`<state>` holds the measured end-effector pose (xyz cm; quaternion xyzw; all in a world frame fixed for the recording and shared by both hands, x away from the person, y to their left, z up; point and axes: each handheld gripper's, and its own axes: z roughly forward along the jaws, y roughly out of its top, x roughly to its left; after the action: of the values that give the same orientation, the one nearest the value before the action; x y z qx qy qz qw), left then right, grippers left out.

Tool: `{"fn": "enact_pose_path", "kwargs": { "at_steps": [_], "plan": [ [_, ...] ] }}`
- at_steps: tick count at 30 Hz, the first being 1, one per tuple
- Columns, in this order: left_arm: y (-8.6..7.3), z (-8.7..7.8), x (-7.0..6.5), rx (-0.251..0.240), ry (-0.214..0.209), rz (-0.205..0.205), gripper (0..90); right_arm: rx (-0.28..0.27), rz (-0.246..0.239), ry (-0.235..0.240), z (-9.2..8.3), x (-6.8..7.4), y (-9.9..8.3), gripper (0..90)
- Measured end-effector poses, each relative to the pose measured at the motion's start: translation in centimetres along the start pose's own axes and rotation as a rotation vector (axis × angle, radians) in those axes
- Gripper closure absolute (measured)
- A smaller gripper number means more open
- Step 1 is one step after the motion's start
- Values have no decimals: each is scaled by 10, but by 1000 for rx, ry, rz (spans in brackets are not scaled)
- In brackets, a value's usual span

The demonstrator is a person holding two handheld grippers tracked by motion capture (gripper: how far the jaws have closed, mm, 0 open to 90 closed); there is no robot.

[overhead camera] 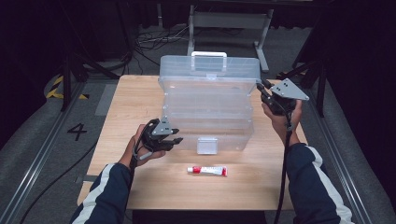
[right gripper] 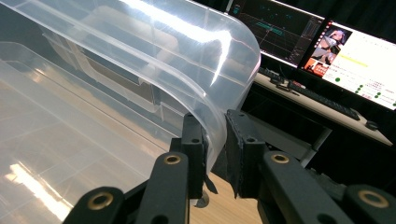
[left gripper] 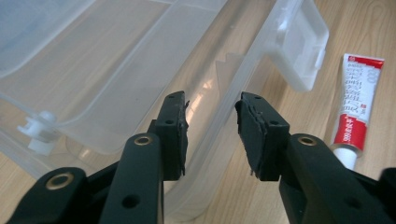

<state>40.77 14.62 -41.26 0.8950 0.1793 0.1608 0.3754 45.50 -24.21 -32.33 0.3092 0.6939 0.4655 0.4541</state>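
Observation:
A clear plastic box stands on the wooden table with its lid raised at the back. My right gripper is shut on the lid's right edge; in the right gripper view the curved lid rim runs between the two pads of my right gripper. My left gripper is at the box's front left corner. In the left gripper view the box's front wall passes between the jaws of my left gripper, which stand open and clear of it. A red and white tube lies in front of the box.
The box's white latch hangs at the middle of its front wall, close to the tube. A metal frame stands behind the table. Monitors and a keyboard sit on a desk beyond the lid.

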Motion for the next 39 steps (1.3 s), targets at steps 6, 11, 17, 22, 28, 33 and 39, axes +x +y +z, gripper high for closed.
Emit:
{"fn": "enact_pose_path", "kwargs": {
  "at_steps": [6,11,17,22,28,33,39],
  "plan": [
    [1,3,2,40,-11,55,676,8,-8,-15,4,-1,4,797],
    [2,3,2,61,-9,94,706,14,-23,-48,6,2,5,811],
    [1,1,4,69,-21,110,718,22,-25,-67,7,3,7,817],
    [-2,-2,6,63,-37,119,725,27,-33,-82,9,5,10,827],
    [-4,-4,8,61,-34,130,724,36,-26,-96,12,6,14,833],
    [-4,-4,7,60,-22,135,716,39,-24,-105,16,5,16,839],
    [-4,-4,7,60,-23,135,716,49,-21,-107,22,2,19,843]
  ]
}}
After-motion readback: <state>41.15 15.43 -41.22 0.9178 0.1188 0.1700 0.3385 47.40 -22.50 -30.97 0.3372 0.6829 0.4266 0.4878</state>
